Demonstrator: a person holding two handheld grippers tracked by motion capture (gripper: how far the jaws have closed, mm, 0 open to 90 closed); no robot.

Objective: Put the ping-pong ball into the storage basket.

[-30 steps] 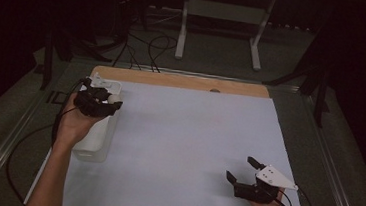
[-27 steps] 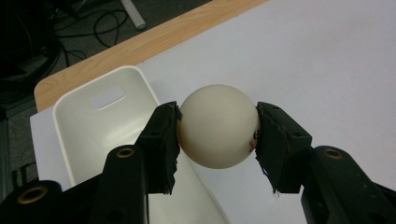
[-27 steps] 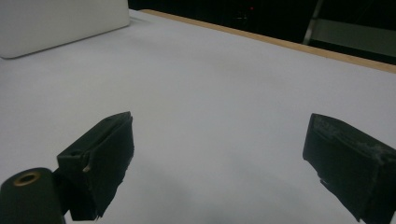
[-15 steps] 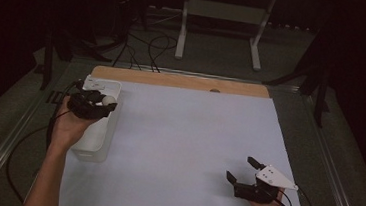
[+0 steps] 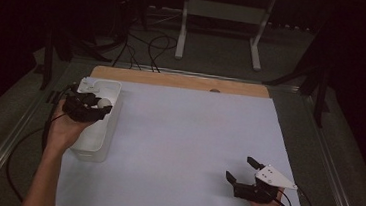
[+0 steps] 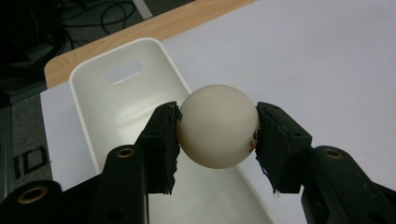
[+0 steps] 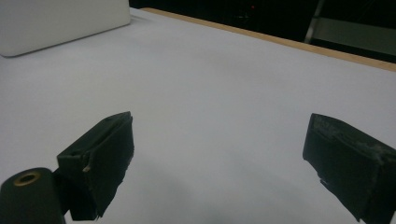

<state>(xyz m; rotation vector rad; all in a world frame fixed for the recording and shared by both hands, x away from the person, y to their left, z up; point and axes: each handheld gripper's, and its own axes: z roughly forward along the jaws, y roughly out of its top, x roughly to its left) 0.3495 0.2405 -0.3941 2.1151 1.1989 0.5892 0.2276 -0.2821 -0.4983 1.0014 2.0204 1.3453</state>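
Ball and bin are the pairing that matters: the white ping-pong ball sits clamped between the two black jaws of the left gripper, pads pressing on its opposite sides, with small red and black print showing by the right-hand pad. In the left gripper view the ball hangs above the open mouth of the white plastic bin, over its right-hand wall rather than its middle, so a drop from here could, I judge, clip the rim. The bin is a long, narrow tub with a slot handle at its far end; its long axis runs from the near-left part of the table toward the far-left corner, along the left edge of the white sheet that covers the tabletop. In the high view the left hand holds the gripper over the far half of the bin, ball toward the bin's right wall.

Across the table, near the near-right corner, the right gripper rests low over the sheet with its jaws spread wide and nothing between them; its own view shows bare white sheet between the pads. It lies well apart from both ball and bin, so the left hand is plainly the nearer one for the release.
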